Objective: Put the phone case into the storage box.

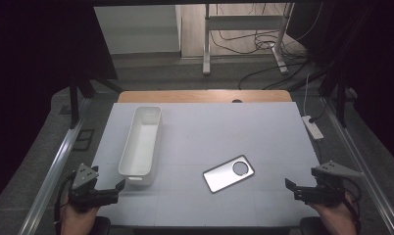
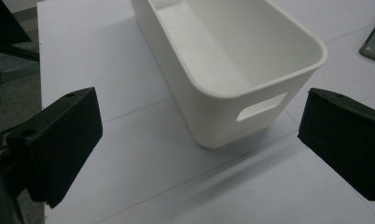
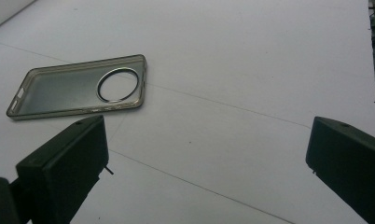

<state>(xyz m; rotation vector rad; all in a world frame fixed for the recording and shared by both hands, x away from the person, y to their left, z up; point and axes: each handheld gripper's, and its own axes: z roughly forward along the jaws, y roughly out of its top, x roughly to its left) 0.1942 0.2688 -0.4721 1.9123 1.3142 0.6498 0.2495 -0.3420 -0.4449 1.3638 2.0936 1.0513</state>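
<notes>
Clear phone case (image 1: 229,173) lies flat on the white table (image 1: 224,127), mid-right, well apart from the white bin (image 1: 141,145) to its left. Right gripper (image 1: 295,188) sits at the near right edge, jaws spread, holding nothing; left gripper (image 1: 117,188) likewise released, just short of the bin's near end. Looks like pre-grasp. Next: right gripper reaches in and pinches a case edge, which sits low.

Loads of open table (image 1: 263,132) in the middle and on the right. The only real blocker is the tall white bin (image 1: 141,144) running lengthwise down the left, right ahead of the left gripper (image 1: 117,189). The flat phone case (image 1: 229,173) lies apart from it with a clear lane between.
</notes>
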